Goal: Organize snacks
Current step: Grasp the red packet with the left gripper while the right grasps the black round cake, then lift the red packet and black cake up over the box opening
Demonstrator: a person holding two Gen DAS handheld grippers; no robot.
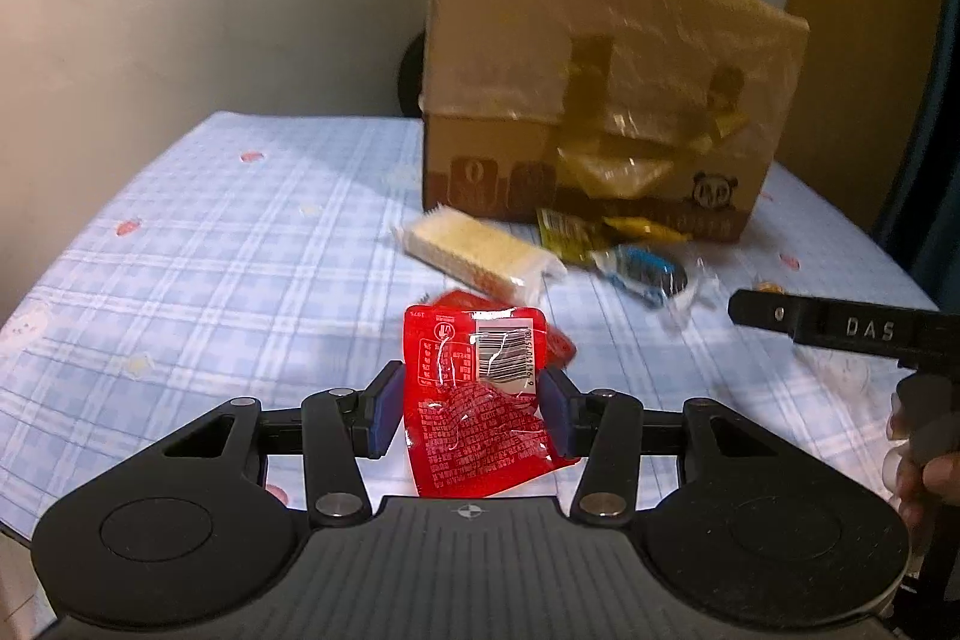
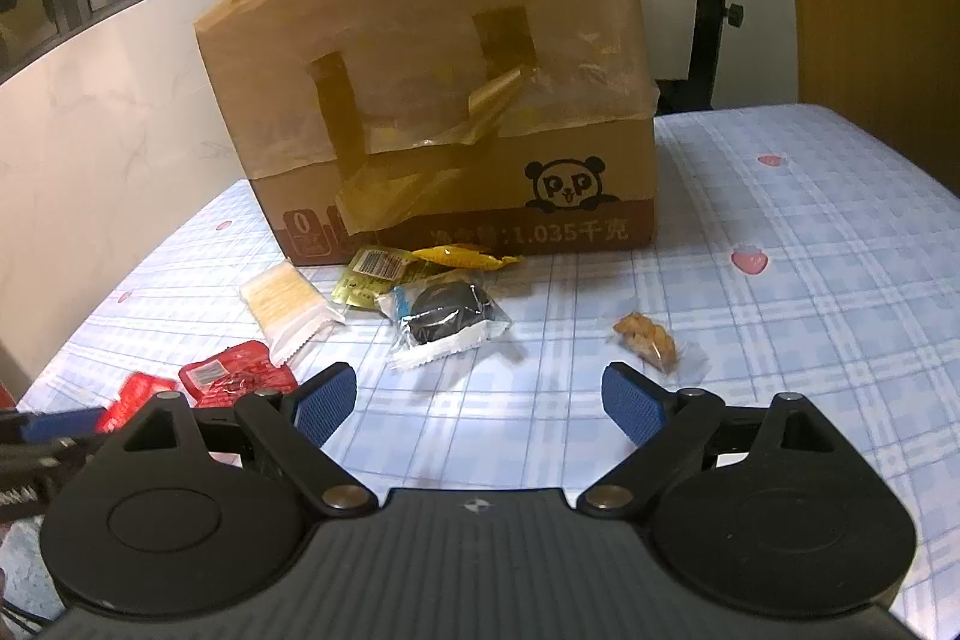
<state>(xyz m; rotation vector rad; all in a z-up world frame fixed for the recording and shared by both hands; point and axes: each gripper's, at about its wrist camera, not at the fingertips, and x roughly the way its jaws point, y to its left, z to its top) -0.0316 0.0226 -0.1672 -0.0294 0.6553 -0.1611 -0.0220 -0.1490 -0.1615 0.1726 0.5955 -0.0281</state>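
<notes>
A: What writing can you read?
B: The cardboard box [image 2: 432,100], upper centre of the right wrist view, carries a panda logo with "PP" and "1.035"; the right gripper's finger [image 1: 840,325], at the right edge of the left view, reads "DAS".
A: And the grippers?
B: The left gripper [image 1: 474,403] pinches a red snack packet [image 1: 477,394], barcode up, low centre; the right gripper [image 2: 480,400] gapes empty over the checked desk [image 2: 780,280]; only its view shows a brown pastry packet [image 2: 648,340].
</notes>
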